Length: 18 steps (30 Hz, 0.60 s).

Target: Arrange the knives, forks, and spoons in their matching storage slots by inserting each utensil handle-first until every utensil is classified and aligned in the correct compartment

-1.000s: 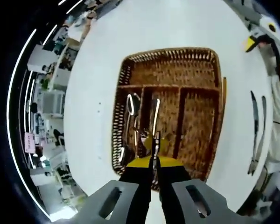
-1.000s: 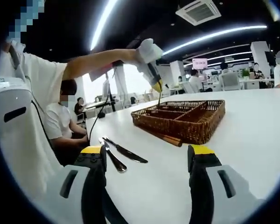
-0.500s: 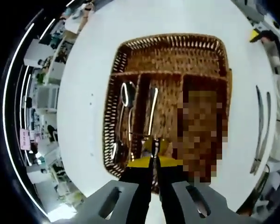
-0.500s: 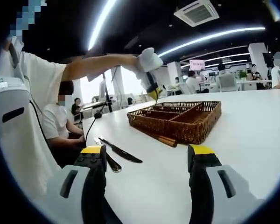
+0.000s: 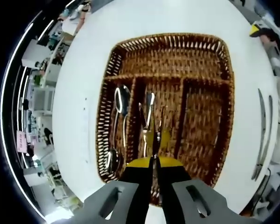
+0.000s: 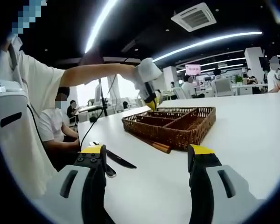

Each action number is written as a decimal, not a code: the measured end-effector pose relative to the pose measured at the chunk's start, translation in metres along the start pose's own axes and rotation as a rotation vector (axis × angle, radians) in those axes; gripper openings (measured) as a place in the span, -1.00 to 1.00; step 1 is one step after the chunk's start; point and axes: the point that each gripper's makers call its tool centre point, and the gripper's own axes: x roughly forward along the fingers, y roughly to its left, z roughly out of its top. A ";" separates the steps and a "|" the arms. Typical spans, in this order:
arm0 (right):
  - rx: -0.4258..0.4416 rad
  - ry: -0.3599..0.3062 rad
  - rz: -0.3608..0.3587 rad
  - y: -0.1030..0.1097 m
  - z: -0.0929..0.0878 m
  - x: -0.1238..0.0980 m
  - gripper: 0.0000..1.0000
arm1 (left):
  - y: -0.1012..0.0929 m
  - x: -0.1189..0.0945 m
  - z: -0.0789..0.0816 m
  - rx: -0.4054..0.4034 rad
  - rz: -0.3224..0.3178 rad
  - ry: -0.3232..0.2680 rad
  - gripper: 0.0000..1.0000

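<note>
Two knives (image 5: 262,135) lie at the frame's right edge; left gripper (image 5: 154,161) pinches a fork (image 5: 155,128) over the wicker tray (image 5: 168,46); right gripper (image 6: 147,156) gapes.

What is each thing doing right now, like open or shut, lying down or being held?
left gripper: shut on a fork, over the tray.
fork: held, pointing into the middle slot.
second fork: lying in the middle slot.
spoons: lying in the slot beside it.
wicker tray: flat on the white table.
knives: lying side by side on the table, outside the tray.
right gripper: open, holding nothing.
</note>
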 end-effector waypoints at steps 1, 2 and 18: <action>-0.002 0.002 0.000 0.000 0.000 0.000 0.47 | 0.001 0.000 0.000 -0.001 0.000 -0.001 -0.97; 0.000 0.003 0.000 0.000 -0.001 0.001 0.47 | 0.002 0.001 0.001 -0.008 -0.007 -0.003 -0.97; 0.012 0.017 -0.003 -0.004 -0.004 0.006 0.47 | 0.004 0.026 0.006 -0.004 -0.025 -0.041 -0.96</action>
